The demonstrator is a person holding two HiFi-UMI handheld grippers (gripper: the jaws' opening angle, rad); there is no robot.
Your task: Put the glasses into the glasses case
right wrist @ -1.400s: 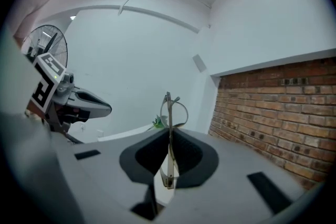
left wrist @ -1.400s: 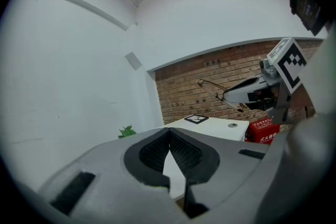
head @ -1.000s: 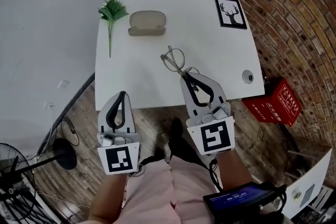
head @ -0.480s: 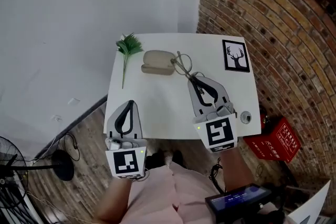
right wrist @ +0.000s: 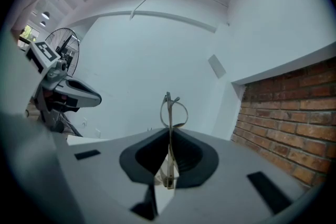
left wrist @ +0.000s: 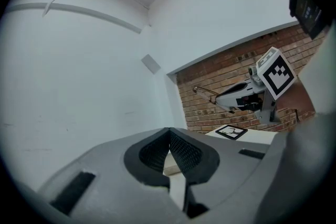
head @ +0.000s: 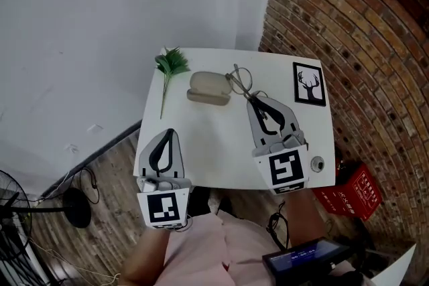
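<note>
**Glasses, case and jaws before insertion.** The glasses are gripped edge-on between the closed jaws of the right gripper. A thin part of the frame is clamped at the pads, and the lens rims project forward beyond the jaw tips. The long axis of the glasses therefore continues the line of the jaws. In the left gripper view they are seen raised above the table.

The glasses case lies on the table just ahead of these jaws and to their left. Its long axis is set across the jaw line, not along it. The lens end of the glasses is placed at the right-hand end of the case. Whether the two touch cannot be told, nor whether the lid is open.

The coming move is judged to turn on this crossing of axes. The glasses would need to be swung until they lie parallel to the case, then carried leftward over it.

The left gripper is held well apart from the case, behind it at the near table edge. Its jaws are closed together with nothing between them, so the right gripper is plainly the nearer.

A plant sprig lies beyond the far end of the case. A deer picture lies to the right of the right jaws.
</note>
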